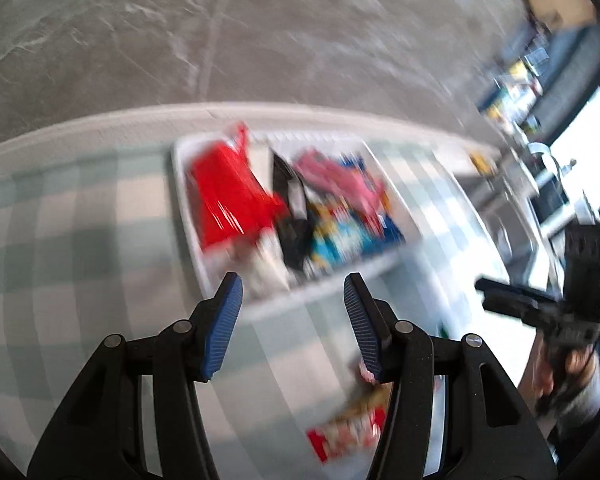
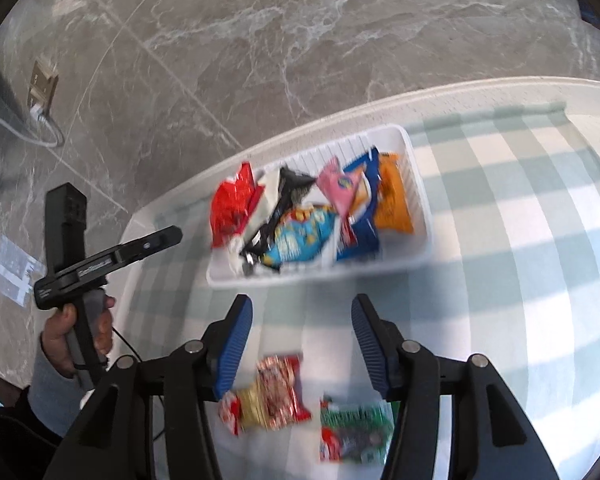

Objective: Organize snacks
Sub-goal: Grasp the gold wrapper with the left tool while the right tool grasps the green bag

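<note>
Several snack packets fill a white tray (image 2: 418, 216) on the checked cloth (image 2: 520, 240): a red bag (image 2: 232, 206), a light-blue bag (image 2: 300, 240), a pink one (image 2: 338, 188) and an orange one (image 2: 392, 200). Two packets lie loose on the cloth nearer by, one red-gold (image 2: 268, 394), one green (image 2: 356, 428). Both the right gripper (image 2: 302, 340) and the left gripper (image 1: 292, 320) hang above the cloth, jaws apart, nothing between them.

Glossy snack packets (image 2: 300, 236), white plastic tray (image 2: 420, 216)
</note>
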The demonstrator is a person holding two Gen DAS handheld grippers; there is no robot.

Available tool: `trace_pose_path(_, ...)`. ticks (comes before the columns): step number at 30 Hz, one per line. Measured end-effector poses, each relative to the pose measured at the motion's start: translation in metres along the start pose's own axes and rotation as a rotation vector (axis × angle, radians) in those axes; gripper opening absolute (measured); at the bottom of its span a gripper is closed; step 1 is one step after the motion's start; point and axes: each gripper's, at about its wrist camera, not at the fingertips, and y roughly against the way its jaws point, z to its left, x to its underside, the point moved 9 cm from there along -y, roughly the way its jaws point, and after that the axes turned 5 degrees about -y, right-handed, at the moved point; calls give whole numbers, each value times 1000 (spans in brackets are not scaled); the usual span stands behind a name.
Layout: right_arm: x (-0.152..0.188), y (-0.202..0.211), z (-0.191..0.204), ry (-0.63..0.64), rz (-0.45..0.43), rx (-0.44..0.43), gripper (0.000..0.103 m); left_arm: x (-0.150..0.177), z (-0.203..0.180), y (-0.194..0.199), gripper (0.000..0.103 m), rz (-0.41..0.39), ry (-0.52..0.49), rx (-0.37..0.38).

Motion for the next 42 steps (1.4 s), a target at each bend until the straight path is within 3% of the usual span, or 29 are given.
trace_pose_path(9,75,6,-22,13,56,119,58,95,-52,-7,51,136,-110,99)
trace_pose_path(13,95,6,-29,-12,67,139,58,115,-70,-8,51,152,-161,115)
trace_pose_path(26,113,8,-33,-43,48,175,61,124,-112,-50,51,236,-365,120)
trace_pose_path(36,114,0,-36,-54,55,195,64,120,-116,-76,50,259,-362,179)
trace_pose_path(40,112,-6,-38,-61,62,205,66,118,-114,-77,34,253,-336,210)
trace_pose_path(42,111,-9,-40,-74,67,208,67,116,-112,-77,31,253,-314,219)
